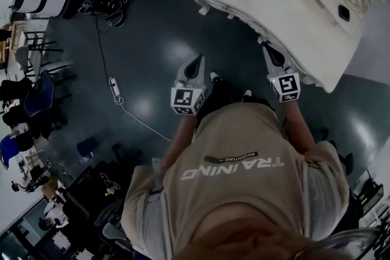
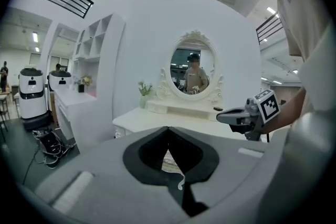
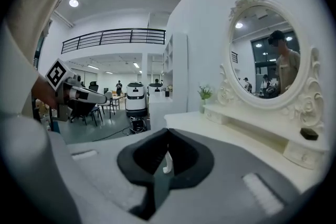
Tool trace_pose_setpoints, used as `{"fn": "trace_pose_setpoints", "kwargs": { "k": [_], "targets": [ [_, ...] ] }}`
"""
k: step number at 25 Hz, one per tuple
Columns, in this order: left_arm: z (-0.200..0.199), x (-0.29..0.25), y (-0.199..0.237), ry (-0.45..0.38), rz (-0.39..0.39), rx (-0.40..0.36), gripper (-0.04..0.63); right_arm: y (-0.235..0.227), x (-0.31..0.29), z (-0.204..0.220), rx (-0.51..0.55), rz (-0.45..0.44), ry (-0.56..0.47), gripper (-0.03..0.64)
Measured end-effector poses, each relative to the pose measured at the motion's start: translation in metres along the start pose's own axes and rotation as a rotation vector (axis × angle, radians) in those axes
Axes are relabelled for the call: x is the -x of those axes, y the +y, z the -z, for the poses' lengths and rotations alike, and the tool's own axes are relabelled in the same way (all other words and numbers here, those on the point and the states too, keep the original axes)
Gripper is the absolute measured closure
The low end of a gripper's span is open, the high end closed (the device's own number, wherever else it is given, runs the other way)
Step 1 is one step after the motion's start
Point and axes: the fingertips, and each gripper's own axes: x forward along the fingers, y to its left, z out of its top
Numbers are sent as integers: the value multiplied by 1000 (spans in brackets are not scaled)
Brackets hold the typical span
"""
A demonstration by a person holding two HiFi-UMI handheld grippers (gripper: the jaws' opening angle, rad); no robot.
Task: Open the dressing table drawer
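Note:
The white carved dressing table (image 1: 286,3) fills the upper right of the head view, and its top hides the drawer front from above. In the left gripper view the table (image 2: 157,118) stands ahead with its oval mirror (image 2: 193,68). My left gripper (image 1: 198,59) hangs over the dark floor, left of the table, jaws shut and empty (image 2: 168,131). My right gripper (image 1: 268,49) points at the table's front edge, shut on nothing (image 3: 168,131), with the tabletop (image 3: 236,131) just beyond. Each gripper shows in the other's view: the right gripper (image 2: 231,115) and the left gripper (image 3: 97,96).
A power strip and cable (image 1: 114,88) lie on the floor to the left. Service robots (image 2: 31,92) stand by a tall white shelf unit (image 2: 94,76). A small plant (image 2: 143,94) and a dark object (image 1: 344,12) sit on the table. Chairs (image 1: 36,94) crowd the far left.

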Motion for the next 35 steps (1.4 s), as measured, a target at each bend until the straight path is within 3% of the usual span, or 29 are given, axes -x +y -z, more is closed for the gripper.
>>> {"fn": "trace_pose_setpoints", "kwargs": {
  "k": [9,16,19,29,35],
  "targets": [
    [-30,-30,111,-3,59,-36,589,24,-92,-62,-43,97,-34,614],
    [-43,-59,165,-8,126,-16,589,38,-143,-70,-90,145,-19,614],
    [-40,-69,180,23,135,-49,589,38,-160,-73,-83,158,-11,614],
    [-44,-142,220,51,149,-17,589,-10,-241,-41,-156,161,64,614],
    [-74,-188,261,78,126,-17,589,-59,-324,-71,-181,219,42,614]
  ]
}}
